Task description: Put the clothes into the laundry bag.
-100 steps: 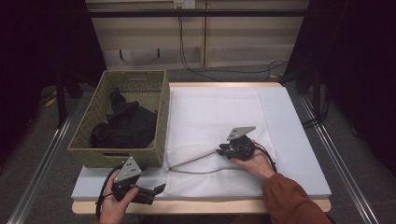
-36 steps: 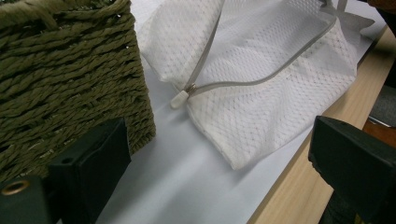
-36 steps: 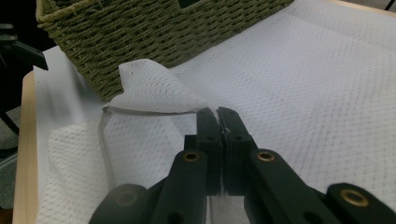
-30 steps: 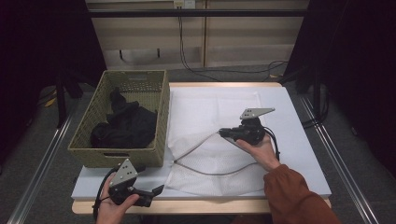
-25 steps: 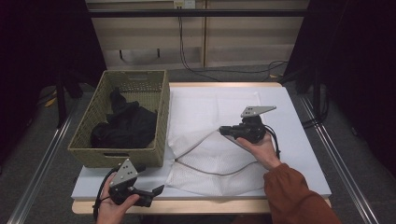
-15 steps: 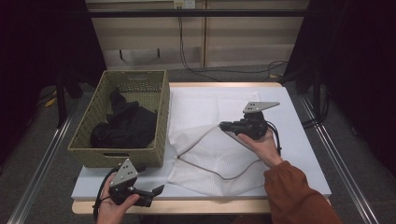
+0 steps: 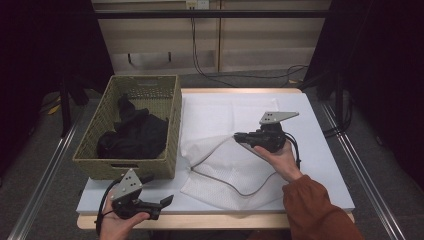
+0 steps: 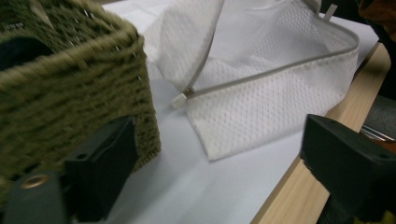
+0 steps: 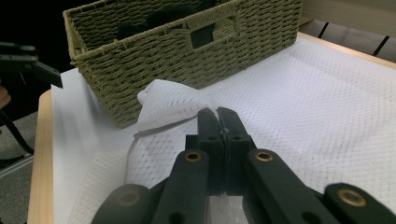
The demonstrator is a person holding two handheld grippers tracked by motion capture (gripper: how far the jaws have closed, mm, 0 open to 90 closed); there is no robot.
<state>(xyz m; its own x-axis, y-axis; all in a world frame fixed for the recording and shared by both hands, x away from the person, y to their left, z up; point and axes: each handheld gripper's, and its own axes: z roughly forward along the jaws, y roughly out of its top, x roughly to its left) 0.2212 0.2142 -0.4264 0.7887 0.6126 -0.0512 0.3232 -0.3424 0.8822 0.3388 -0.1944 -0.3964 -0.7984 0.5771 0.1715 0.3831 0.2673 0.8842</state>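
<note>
A white mesh laundry bag [image 7: 235,172] with a grey zipper [image 8: 261,74] lies on the white table. My right gripper [image 7: 239,136] is shut on the bag's upper mesh layer and holds it raised, so the mouth gapes toward the basket. In the right gripper view the jaws [image 9: 218,114] pinch thin mesh, and the bag [image 9: 168,105] bulges ahead of them. My left gripper [image 7: 159,190] rests open at the table's front left corner, beside the basket's corner. Its jaws [image 8: 215,140] have just been closing a little, with nothing between them.
A woven green basket [image 7: 167,125] stands on the table's left side with black clothes [image 7: 132,132] inside. The table's wooden front edge [image 8: 299,172] runs just under my left gripper. Cables hang along the back wall.
My right gripper has moved up and toward the far right with the mesh, pulling the bag's top layer up and widening its mouth. The left hand has stayed put.
</note>
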